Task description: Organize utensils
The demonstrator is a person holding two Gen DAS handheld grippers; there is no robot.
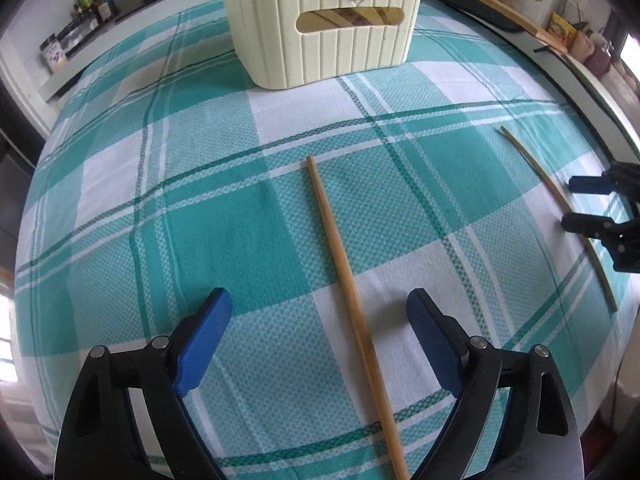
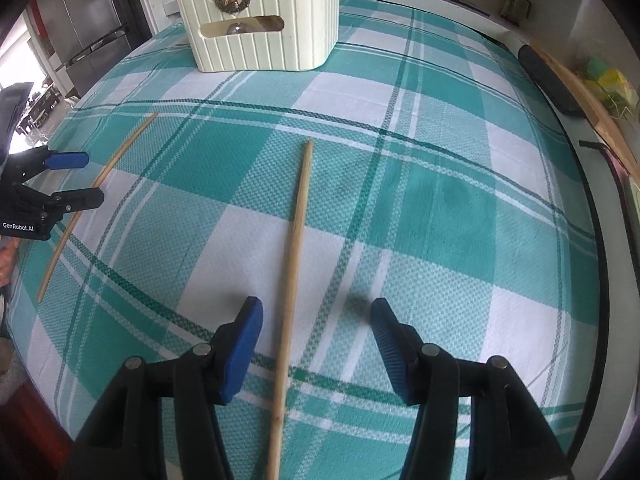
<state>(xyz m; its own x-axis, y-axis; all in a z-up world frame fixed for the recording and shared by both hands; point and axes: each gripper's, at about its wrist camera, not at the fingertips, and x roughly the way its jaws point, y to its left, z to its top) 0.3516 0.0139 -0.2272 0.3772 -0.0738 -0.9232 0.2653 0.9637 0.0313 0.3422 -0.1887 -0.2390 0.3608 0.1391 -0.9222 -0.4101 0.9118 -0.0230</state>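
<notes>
Left wrist view: the left gripper [image 1: 320, 312] hangs over a chopstick [image 1: 348, 280] that lies flat on the checked cloth [image 1: 160, 220]. Its jaws stand wide, one blue pad well off to each side of the stick, and grip nothing. A cream caddy [image 1: 320, 20] stands at the far end of the table, well apart from the stick.

Right wrist view: the right gripper [image 2: 316, 320] is poised the same way over a second chopstick [image 2: 296, 256]. Its jaws are about half open, the stick lies between the pads, and neither pad touches it. The caddy [image 2: 260, 32] again sits far off; what it holds cannot be told.

Each view shows the other gripper at its edge, straddling its own stick.

Risks, as judged:
- The sticks are thin and lie flush on soft cloth, so pads closing too high may slip over them.
- Pads closing too low may pinch the cloth and drag it.
- In the right wrist view the stick lies nearer the left pad, so a closing jaw may roll it aside.
- A grip near one end would let the stick tilt on the way to the caddy.
</notes>
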